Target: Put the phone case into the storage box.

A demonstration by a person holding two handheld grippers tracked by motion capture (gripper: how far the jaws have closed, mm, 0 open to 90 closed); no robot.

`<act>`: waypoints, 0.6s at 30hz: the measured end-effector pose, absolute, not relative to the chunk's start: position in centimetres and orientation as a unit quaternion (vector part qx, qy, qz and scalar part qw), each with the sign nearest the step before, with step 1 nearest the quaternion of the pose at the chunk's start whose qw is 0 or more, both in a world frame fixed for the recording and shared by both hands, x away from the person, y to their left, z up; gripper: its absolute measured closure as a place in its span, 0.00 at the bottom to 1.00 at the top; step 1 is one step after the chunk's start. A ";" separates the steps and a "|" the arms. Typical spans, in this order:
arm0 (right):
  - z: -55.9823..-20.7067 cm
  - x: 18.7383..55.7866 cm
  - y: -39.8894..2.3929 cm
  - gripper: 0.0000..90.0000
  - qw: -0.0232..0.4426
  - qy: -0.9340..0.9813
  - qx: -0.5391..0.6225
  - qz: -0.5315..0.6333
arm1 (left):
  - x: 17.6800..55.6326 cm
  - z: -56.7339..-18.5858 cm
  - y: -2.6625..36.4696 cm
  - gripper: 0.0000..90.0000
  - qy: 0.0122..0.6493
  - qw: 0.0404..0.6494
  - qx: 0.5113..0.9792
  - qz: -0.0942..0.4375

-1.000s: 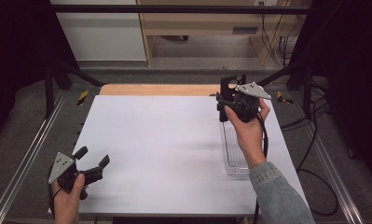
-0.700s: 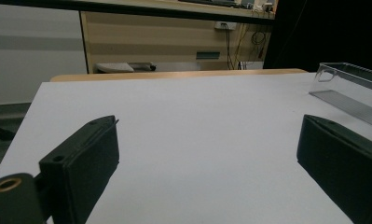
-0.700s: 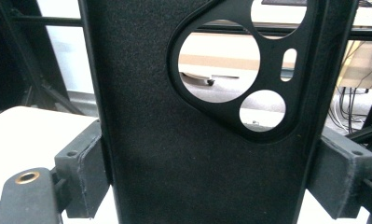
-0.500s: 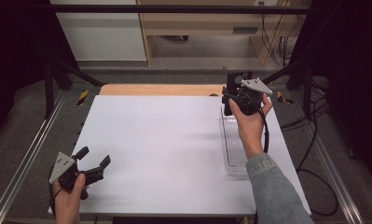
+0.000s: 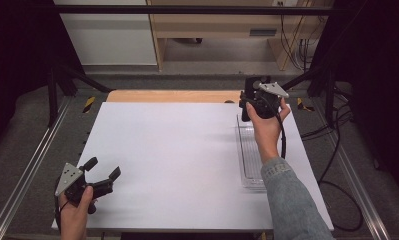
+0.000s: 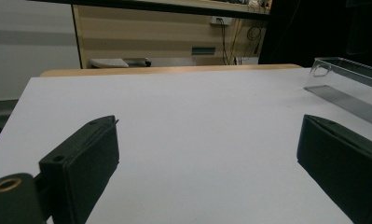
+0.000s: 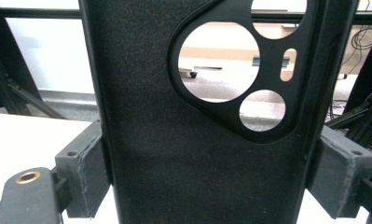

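Right gripper (image 5: 251,102) clamps my black plate (image 7: 197,140), now raised farther back over the surface (image 5: 177,150); left gripper (image 5: 103,176) rests released.

Lighting: even and overhead on the white table (image 5: 177,150), which reads bright with only faint, soft shadows beneath the left gripper (image 5: 101,176) and alongside the clear tray (image 5: 249,150); the left, right and far surrounds fall off to near black. Picture quality: high view slightly soft and grainy; in the left gripper view the near jaws are blurred and dark, the far tabletop mildly washed out, and the tray (image 6: 347,88) shows pale glints on its rim. In the right gripper view a black phone case (image 7: 174,140) stands backlit and grainy, with the far room through its cutouts overexposed and soft.
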State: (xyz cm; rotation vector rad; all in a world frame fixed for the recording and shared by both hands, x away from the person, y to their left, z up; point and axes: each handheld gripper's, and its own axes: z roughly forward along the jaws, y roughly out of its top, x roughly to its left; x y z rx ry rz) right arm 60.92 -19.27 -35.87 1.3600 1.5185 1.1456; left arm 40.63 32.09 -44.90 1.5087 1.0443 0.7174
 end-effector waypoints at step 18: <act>-37.5 62.3 -20.2 0.16 0.383 0.591 0.554 0.443 | 40.8 -45.0 31.7 0.06 0.435 0.551 0.647 0.297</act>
